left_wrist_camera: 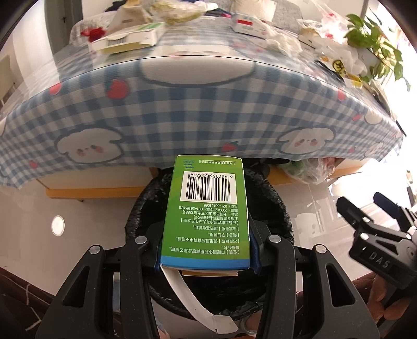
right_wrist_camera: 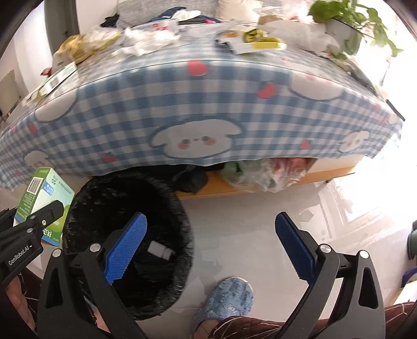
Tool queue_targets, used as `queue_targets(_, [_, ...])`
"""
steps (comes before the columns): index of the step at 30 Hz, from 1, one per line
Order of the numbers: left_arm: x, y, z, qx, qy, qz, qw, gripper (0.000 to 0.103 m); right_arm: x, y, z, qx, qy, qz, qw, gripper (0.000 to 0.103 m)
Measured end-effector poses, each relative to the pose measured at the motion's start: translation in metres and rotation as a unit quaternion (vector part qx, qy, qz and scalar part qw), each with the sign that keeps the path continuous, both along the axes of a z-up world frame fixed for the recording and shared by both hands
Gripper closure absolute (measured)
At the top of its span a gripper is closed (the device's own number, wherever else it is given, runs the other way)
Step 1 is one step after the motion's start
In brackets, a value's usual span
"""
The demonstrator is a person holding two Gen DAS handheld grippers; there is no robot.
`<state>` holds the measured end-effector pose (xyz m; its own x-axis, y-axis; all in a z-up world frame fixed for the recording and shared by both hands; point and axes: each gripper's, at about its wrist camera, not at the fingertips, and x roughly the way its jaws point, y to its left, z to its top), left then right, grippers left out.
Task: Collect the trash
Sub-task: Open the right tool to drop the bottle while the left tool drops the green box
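Observation:
My left gripper (left_wrist_camera: 206,250) is shut on a green medicine box (left_wrist_camera: 208,208) with a barcode, held above the black-lined trash bin (left_wrist_camera: 273,208). The box (right_wrist_camera: 43,198) and left gripper (right_wrist_camera: 39,221) also show at the left of the right wrist view, by the rim of the bin (right_wrist_camera: 125,198). My right gripper (right_wrist_camera: 211,240) is open and empty, its left finger over the bin, and also shows in the left wrist view (left_wrist_camera: 365,208). A small white bottle (right_wrist_camera: 160,251) lies in the bin.
A table with a blue checked cloth (right_wrist_camera: 182,109) stands behind the bin, carrying crumpled tissues (right_wrist_camera: 146,41), boxes (left_wrist_camera: 127,39), wrappers and a potted plant (right_wrist_camera: 344,18). Plastic bags (right_wrist_camera: 263,172) sit under the table. A slippered foot (right_wrist_camera: 229,300) is on the floor.

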<state>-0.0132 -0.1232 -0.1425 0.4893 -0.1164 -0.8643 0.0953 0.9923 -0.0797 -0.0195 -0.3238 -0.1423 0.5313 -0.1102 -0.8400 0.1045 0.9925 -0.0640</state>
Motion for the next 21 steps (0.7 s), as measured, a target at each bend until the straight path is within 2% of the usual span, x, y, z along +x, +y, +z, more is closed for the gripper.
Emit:
queue_targets(6, [-0.003,-0.012,-0.001,0.008,-0.005,-0.021,0.9997,0.056,-0.004,-0.016,0.006,0.0,-0.007,-0.01,1.0,0.008])
queue_targets(11, [-0.003,-0.012,0.0,0.017,-0.018,-0.021,0.9995,0.035,-0.003,-0.018,0.01,0.001,-0.011,-0.01,1.0,0.008])
queue_targets(12, [-0.003,-0.011,0.001,0.018,-0.021,-0.02,0.9994,0.033,-0.002,-0.016,0.012,0.0,-0.014,-0.007,1.0,0.008])
queue_targets(15, [-0.004,-0.007,0.008,0.018,-0.033,-0.012,0.9992,0.025,0.0,-0.012,0.019,-0.003,-0.025,-0.003,1.0,0.008])
queue_targets(17, [-0.007,-0.003,0.016,0.017,-0.045,-0.008,0.9988,0.015,0.001,-0.011,0.025,0.002,-0.032,-0.005,0.999,0.008])
queue_targets(21, [-0.008,0.009,0.032,0.012,-0.062,0.007,0.998,0.007,0.003,-0.01,0.035,0.01,-0.043,-0.006,0.999,0.008])
